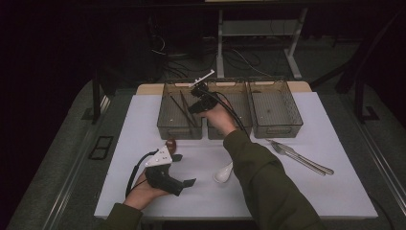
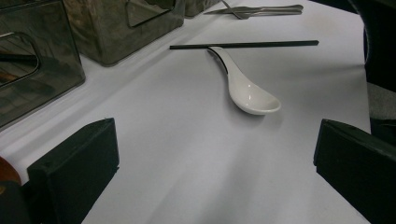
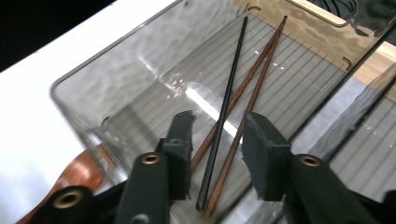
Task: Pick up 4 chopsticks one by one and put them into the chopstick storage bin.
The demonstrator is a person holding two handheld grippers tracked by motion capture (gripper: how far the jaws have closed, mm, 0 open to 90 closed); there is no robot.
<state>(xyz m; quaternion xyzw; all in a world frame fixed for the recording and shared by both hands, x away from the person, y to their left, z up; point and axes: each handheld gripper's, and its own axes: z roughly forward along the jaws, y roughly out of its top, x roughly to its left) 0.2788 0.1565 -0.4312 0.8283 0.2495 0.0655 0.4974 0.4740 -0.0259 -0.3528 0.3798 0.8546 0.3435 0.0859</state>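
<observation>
The black chopstick [image 3: 223, 112] lies in the left bin [image 1: 167, 125] on top of two brown chopsticks [image 3: 252, 88], its near end between the parted jaws of your right hand-held gripper [image 3: 217, 140], whose pads do not press on it. It looks like a drop-off, so lift straight up and back toward you, jaws kept apart, so neither pad snags the stick or the bin wall. Your left hand-held gripper [image 2: 215, 163] rests low over the surface [image 2: 187, 154], jaws wide apart and empty. A second black chopstick [image 2: 243, 45] lies just beyond the white spoon [image 2: 247, 91], touching its handle; take that one by its free end, away from the spoon
</observation>
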